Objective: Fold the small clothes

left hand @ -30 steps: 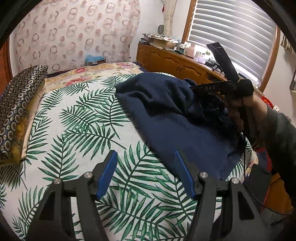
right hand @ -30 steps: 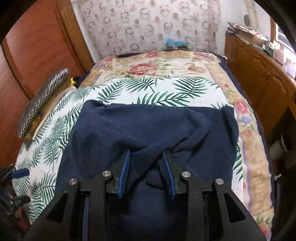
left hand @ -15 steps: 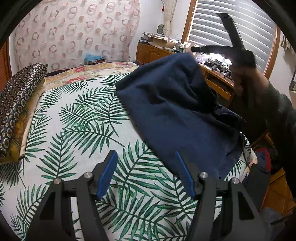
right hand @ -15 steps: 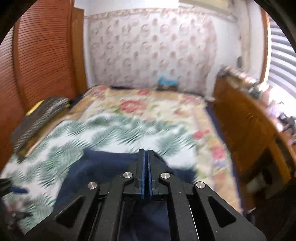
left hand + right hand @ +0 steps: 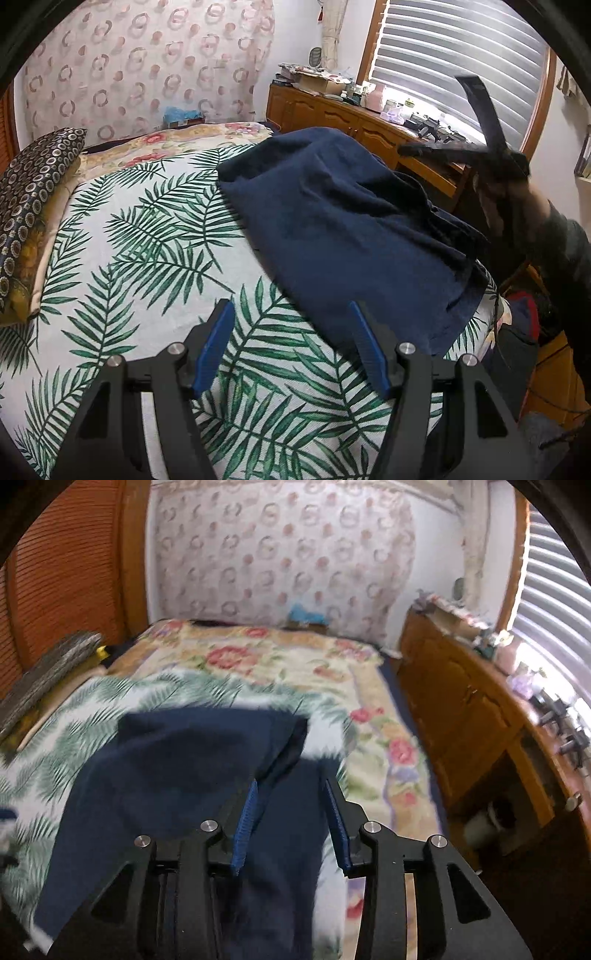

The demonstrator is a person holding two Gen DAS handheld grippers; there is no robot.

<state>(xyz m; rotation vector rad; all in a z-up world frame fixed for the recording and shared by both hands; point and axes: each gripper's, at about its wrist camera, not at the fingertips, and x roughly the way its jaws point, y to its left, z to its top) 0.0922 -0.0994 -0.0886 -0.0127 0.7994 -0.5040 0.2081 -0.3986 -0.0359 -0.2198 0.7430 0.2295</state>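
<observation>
A dark navy garment [image 5: 343, 229] lies bunched on the palm-leaf bedspread [image 5: 147, 258], toward the bed's right side. It also shows in the right wrist view [image 5: 177, 768], blurred. My left gripper [image 5: 291, 347] is open and empty, low over the bedspread just left of the garment's near corner. My right gripper [image 5: 291, 819] is open above the garment's right part, holding nothing. In the left wrist view the right gripper [image 5: 476, 147] is raised above the garment's far right edge.
A patterned dark pillow [image 5: 33, 192] lies along the bed's left edge. A wooden dresser [image 5: 354, 122] with clutter stands to the right under a blinded window [image 5: 458, 55]. A floral quilt [image 5: 266, 661] covers the far end of the bed.
My right gripper, shut on the garment and lifting it half a second ago, has opened and let it drop onto the bed. My left gripper has stayed in place.
</observation>
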